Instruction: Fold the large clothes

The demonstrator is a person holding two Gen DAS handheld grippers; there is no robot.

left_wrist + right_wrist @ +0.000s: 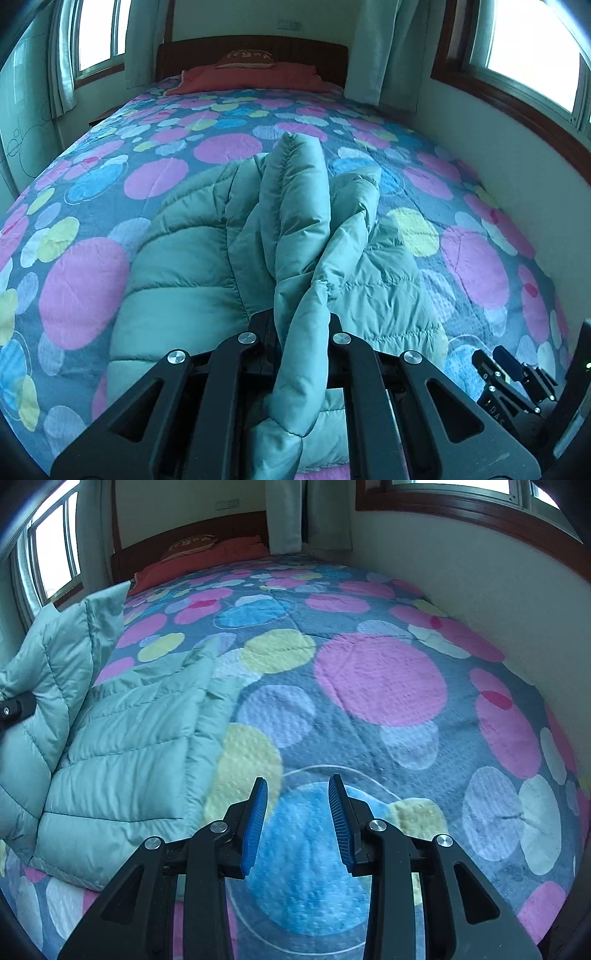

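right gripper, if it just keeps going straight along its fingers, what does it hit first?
Most likely the bedspread. The right gripper is open and empty, angled down at a blue circle in the print, with nothing between its blue pads and the fabric. The teal puffer jacket lies off to the left, outside that line. Depth is uncertain.

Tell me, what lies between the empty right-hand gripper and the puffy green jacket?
Only bare bedspread: in the right wrist view the open right gripper hangs over dotted cover, with the jacket off to its left.

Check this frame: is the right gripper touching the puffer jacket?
Apart. The right wrist view shows the right gripper with open, empty jaws over the bedspread; the puffer jacket lies off to its side.
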